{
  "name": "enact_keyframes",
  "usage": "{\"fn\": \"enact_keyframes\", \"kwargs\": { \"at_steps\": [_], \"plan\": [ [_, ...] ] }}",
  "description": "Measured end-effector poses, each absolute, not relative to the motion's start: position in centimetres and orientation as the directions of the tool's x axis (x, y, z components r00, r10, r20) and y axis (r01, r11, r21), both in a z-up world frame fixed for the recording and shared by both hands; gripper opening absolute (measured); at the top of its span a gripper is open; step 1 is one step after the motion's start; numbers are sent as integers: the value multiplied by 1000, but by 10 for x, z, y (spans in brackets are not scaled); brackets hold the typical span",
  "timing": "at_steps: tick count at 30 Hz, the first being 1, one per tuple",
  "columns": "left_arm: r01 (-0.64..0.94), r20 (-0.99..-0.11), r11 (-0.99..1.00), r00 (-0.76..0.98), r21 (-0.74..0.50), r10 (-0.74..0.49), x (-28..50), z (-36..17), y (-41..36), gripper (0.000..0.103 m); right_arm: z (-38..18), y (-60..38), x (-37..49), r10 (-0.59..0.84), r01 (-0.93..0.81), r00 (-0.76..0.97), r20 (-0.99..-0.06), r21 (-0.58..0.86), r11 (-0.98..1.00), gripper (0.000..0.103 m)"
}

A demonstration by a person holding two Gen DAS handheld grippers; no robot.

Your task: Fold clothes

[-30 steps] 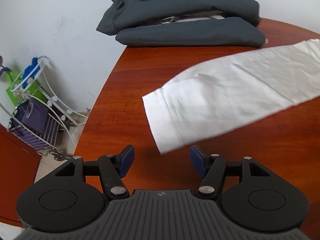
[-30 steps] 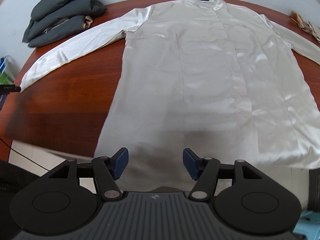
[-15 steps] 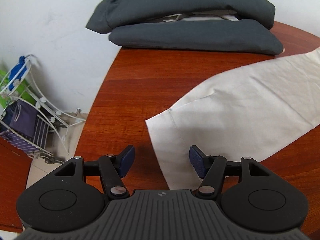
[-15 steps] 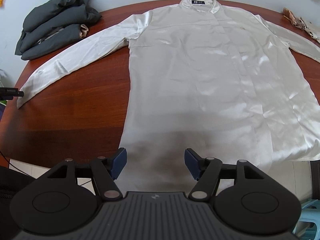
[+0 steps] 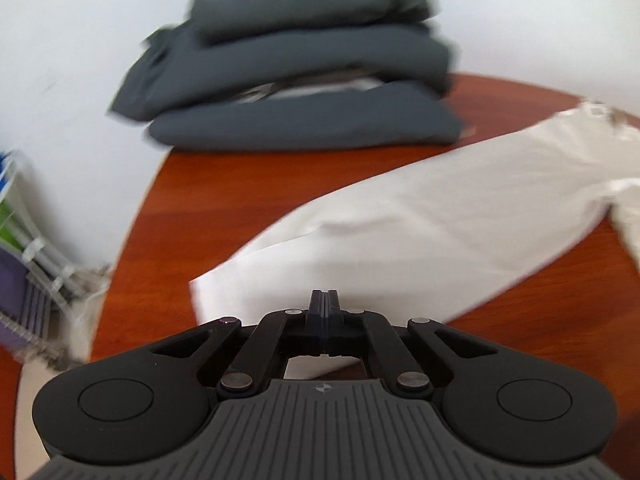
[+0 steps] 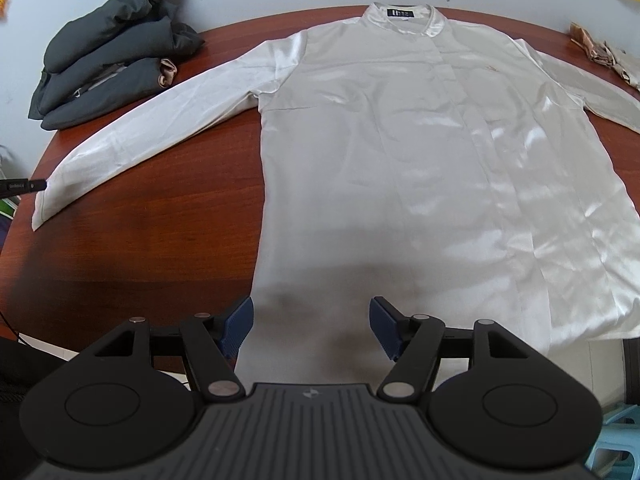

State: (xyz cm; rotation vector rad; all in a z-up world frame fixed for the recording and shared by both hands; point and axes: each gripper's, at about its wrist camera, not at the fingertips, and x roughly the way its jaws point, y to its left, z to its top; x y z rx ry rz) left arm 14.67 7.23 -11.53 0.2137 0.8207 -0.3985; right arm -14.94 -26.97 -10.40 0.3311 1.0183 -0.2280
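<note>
A cream satin shirt [image 6: 400,160] lies spread face up on the round red-brown table [image 6: 160,220], collar at the far side. Its hem hangs over the near edge. The left sleeve [image 5: 400,232] stretches out toward the table's left edge. My left gripper [image 5: 324,300] is shut on that sleeve's cuff, with white cloth showing on both sides of the closed jaws. In the right wrist view its dark tip [image 6: 40,185] meets the cuff end. My right gripper [image 6: 310,320] is open just above the shirt's hem, left of its middle, with nothing pinched.
A stack of folded dark grey clothes [image 5: 300,80] [image 6: 112,60] sits at the far left of the table. A crumpled beige cloth [image 6: 604,56] lies at the far right. A wire rack [image 5: 24,260] stands on the floor left of the table, and a blue stool [image 6: 616,440] at lower right.
My left gripper moved forward over the sleeve cuff and its jaws went from wide apart to shut on it. The right gripper shifted slightly left along the hem and stayed open.
</note>
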Motion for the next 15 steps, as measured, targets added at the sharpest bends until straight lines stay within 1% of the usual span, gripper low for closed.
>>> {"fn": "enact_keyframes", "kwargs": {
  "at_steps": [3, 11, 14, 15],
  "plan": [
    [419, -761, 908, 583, -20, -286, 140, -114, 58, 0, -103, -270, -144, -24, 322, 511, -859, 166, 932, 71],
    [395, -766, 918, 585, -20, -268, 139, -115, 51, 0, -104, -272, -137, -13, 307, 507, -862, 167, 937, 71],
    [378, -766, 926, 593, -10, -250, 141, -115, 54, 2, -106, -274, -134, -11, 306, 506, -862, 167, 937, 72],
    [376, -765, 927, 595, -5, -245, 142, -115, 55, 5, -106, -274, -133, -11, 305, 506, -862, 168, 937, 72]
  ]
}}
